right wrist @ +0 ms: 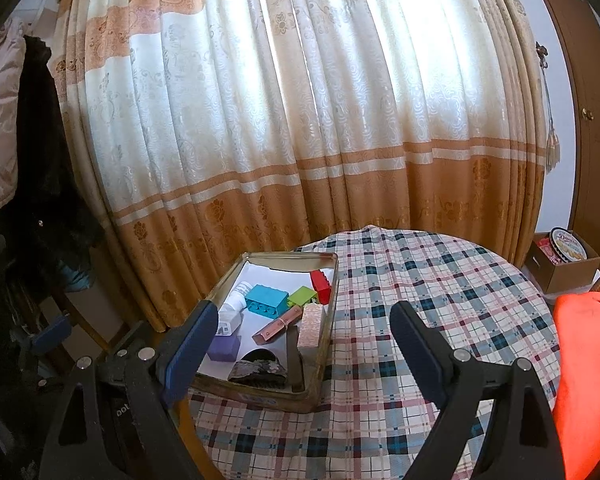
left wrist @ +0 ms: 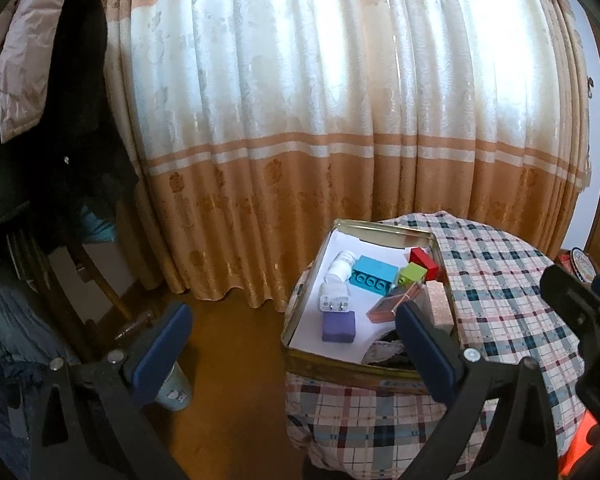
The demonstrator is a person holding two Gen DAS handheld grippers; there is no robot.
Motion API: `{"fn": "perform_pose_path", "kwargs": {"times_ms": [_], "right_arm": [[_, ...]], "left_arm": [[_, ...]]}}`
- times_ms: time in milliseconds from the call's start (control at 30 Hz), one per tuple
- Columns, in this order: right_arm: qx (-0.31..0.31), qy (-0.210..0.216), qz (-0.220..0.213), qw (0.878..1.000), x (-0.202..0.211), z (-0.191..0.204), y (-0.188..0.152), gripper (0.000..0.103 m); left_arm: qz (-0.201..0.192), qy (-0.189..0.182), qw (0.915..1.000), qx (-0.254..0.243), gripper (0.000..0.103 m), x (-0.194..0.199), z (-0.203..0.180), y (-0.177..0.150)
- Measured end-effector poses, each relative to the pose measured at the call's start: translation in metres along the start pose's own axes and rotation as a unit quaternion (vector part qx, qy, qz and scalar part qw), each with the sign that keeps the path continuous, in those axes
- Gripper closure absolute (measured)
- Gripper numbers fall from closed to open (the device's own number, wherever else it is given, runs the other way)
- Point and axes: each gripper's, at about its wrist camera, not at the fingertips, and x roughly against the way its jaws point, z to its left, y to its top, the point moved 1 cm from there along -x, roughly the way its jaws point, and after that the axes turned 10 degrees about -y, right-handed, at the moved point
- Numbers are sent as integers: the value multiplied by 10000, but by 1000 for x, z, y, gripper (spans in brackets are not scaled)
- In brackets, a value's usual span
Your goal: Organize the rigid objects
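Note:
A gold metal tin point(left wrist: 342, 366) point(right wrist: 256, 394) lined with white paper sits at the left edge of a round table with a plaid cloth point(right wrist: 432, 292). In it lie a blue brick point(left wrist: 374, 274) point(right wrist: 266, 299), a green brick point(left wrist: 412, 273) point(right wrist: 302, 296), a red brick point(left wrist: 424, 261) point(right wrist: 320, 280), a purple block point(left wrist: 339, 327) point(right wrist: 224, 347), a white charger plug point(left wrist: 334, 298), a white bulb point(left wrist: 342, 264), a copper-pink case point(right wrist: 278, 326) and a pink speckled block point(right wrist: 311, 325). My left gripper point(left wrist: 296, 344) is open and empty, near the tin's front. My right gripper point(right wrist: 304, 340) is open and empty, above the tin's right side.
An orange and cream curtain point(right wrist: 300, 120) hangs behind the table. Coats hang on a rack at the left point(left wrist: 60, 100). A cardboard box with a biscuit tin point(right wrist: 568, 256) stands on the floor at the right. An orange cloth point(right wrist: 584, 360) lies at the right edge. A cup point(left wrist: 176, 390) stands on the floor.

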Motion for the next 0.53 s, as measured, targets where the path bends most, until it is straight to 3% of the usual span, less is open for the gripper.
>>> {"fn": "perform_pose_path", "kwargs": {"times_ms": [533], "right_arm": [[-39, -63, 12, 10000, 2, -4, -1, 13]], "left_arm": [[-24, 74, 10000, -29, 0, 1, -2, 1]]}}
